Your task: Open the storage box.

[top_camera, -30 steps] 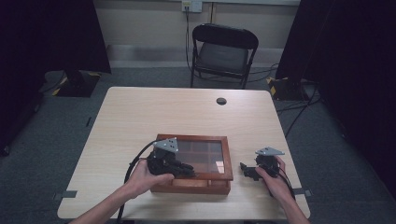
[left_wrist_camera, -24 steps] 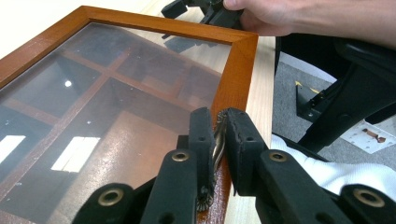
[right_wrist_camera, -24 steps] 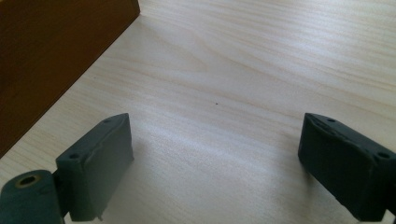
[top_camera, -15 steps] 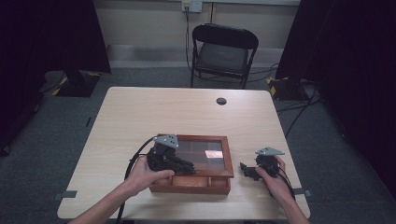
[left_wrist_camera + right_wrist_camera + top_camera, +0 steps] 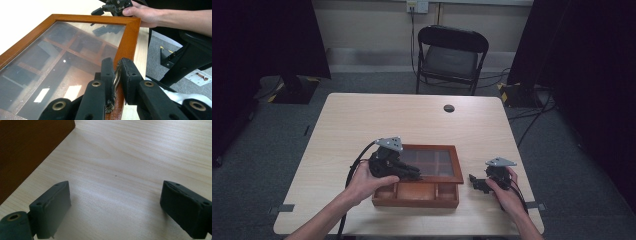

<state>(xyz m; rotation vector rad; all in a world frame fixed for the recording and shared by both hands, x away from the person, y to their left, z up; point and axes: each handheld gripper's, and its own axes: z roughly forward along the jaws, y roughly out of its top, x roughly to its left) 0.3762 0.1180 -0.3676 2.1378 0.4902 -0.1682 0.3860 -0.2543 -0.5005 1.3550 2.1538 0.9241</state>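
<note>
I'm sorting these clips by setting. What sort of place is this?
Probably a lab or studio set up for recording: a light wooden table on grey carpet, black curtains along both sides, a lone folding chair, and cables trailing across the floor.

You see the table [image 5: 412, 120] evenly lit from above while the room's sides fall dark; ceiling lights glare on the glass lid [image 5: 57, 67], and your nearest jaws blur.

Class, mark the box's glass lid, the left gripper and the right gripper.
glass lid [image 5: 57, 57], left gripper view, on the pane.
left gripper [image 5: 117, 72], left gripper view, between its fingertips.
right gripper [image 5: 115, 202], right gripper view, between its fingertips.
</note>
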